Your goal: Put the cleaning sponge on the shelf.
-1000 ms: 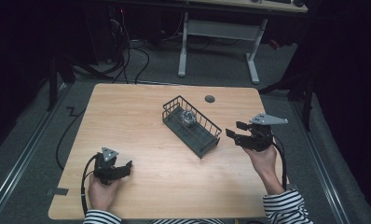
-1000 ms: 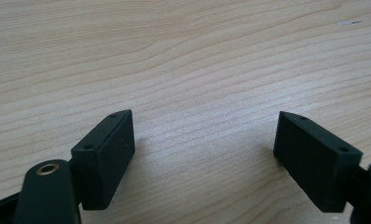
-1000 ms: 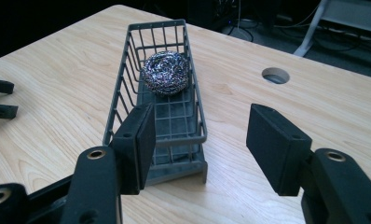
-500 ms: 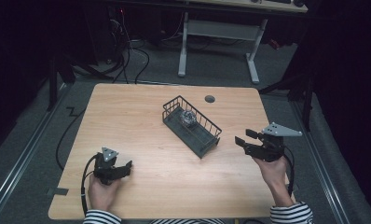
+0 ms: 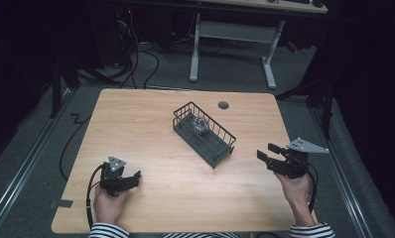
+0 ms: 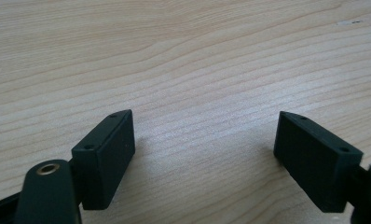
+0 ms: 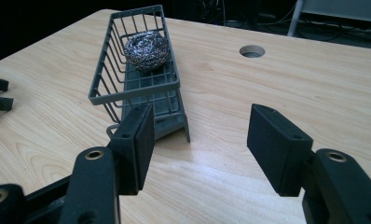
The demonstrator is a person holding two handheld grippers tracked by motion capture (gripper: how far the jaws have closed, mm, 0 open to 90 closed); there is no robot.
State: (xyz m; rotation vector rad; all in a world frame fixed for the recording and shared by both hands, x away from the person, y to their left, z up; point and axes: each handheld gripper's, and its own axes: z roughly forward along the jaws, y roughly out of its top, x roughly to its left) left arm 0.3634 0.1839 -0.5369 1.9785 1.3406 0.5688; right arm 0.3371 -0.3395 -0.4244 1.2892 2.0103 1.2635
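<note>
A grey wire basket (image 5: 204,134) (image 7: 137,86) lies diagonally at the middle of the wooden table (image 5: 151,124). A steel wool scrubber (image 5: 201,124) (image 7: 147,45) sits in its far end. My right gripper (image 5: 266,152) (image 7: 200,140) hovers near the table's right edge, a short way from the basket's near end; its jaws stand open with nothing between them. At the front left my left gripper (image 5: 134,177) (image 6: 207,158) rests low over bare wood, open and empty.
A round cable hole (image 5: 223,105) (image 7: 251,51) lies in the table behind the basket. Past the far edge stand a white desk frame (image 5: 232,37) and loose cables on the floor. Bare wood surrounds the basket on every side.
My right gripper has moved toward the table's right front and sunk a little, away from the basket. The left gripper has stayed put.
</note>
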